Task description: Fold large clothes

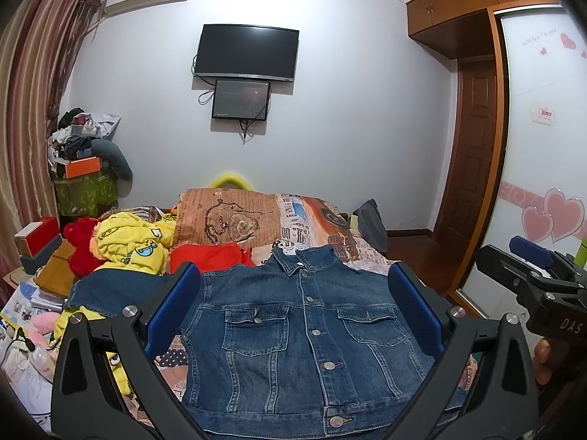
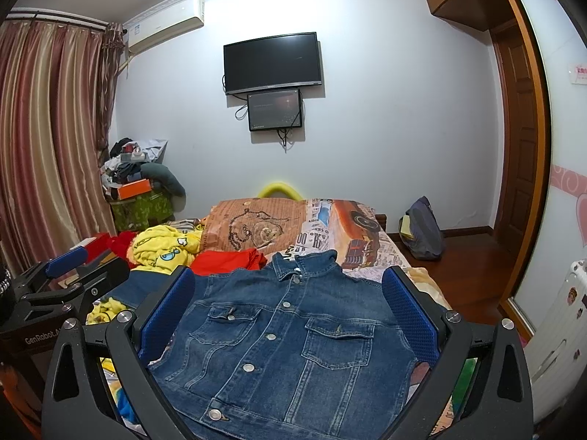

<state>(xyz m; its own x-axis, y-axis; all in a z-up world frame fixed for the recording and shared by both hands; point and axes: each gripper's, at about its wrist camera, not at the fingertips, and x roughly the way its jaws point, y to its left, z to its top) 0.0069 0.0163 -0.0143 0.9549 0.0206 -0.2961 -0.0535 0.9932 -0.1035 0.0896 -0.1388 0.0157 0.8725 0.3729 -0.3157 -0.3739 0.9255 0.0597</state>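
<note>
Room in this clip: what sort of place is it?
Most likely a home bedroom. A denim jacket lies on a bed with a printed cover, a TV hangs on the wall, and a wooden wardrobe with curtains lines the sides.

Left tool [image 1: 293, 304], right tool [image 2: 288, 302] agape.

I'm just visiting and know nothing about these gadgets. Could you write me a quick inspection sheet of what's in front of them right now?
Surface: bed with a newspaper-print cover.
Job's things: denim jacket lying flat, front up, buttoned, collar toward the far wall.
Clutter: yellow garment, red garment, books and boxes at the left.
Grippers: left gripper and right gripper both open, above the jacket, holding nothing.
Cables: wires hang below the wall screens; a white cord at the left.
Surroundings: curtain, air conditioner, wardrobe, wooden door.
</note>
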